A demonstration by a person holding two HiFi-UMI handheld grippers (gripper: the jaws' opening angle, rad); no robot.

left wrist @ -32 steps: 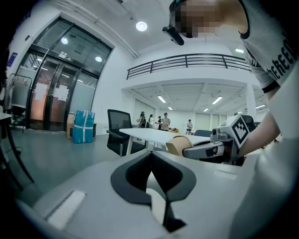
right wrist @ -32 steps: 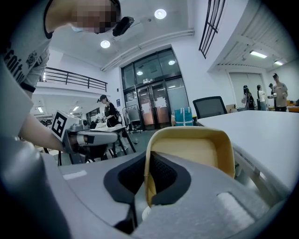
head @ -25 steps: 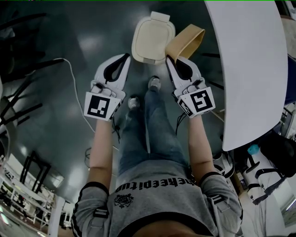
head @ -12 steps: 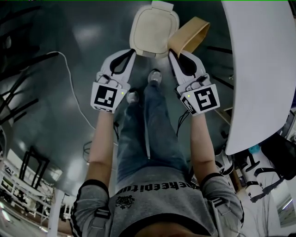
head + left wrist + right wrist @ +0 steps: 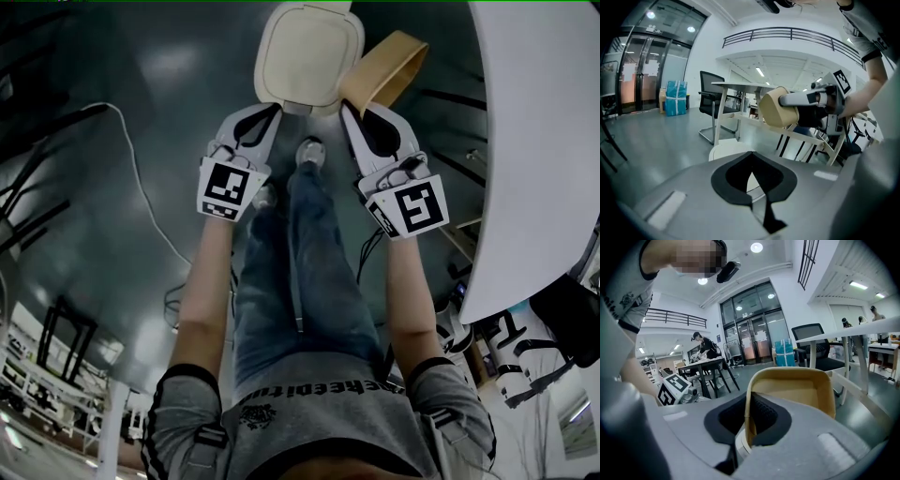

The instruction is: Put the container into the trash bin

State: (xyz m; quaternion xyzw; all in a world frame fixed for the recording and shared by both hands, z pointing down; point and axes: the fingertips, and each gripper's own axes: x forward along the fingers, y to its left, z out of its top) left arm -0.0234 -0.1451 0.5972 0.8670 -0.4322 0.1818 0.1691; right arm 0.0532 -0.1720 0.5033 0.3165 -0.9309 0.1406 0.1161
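At top centre, a tan paper container [image 5: 386, 70] is clamped in the right claw [image 5: 347, 109] just beside a closed cream plastic trash bin [image 5: 309, 56]. The left claw [image 5: 275, 109], jaws together and empty, has been lowered toward the lid, so opening is likely next.

Glossy grey floor [image 5: 103, 281], white table [image 5: 534, 141] rt, glass doors [image 5: 754, 336] bkgd.

A: What's different?
B: The left gripper [image 5: 273, 109] now reaches farther out and more to the right than before, its tips at the trash bin's [image 5: 309, 56] near edge. The bin also looks larger.
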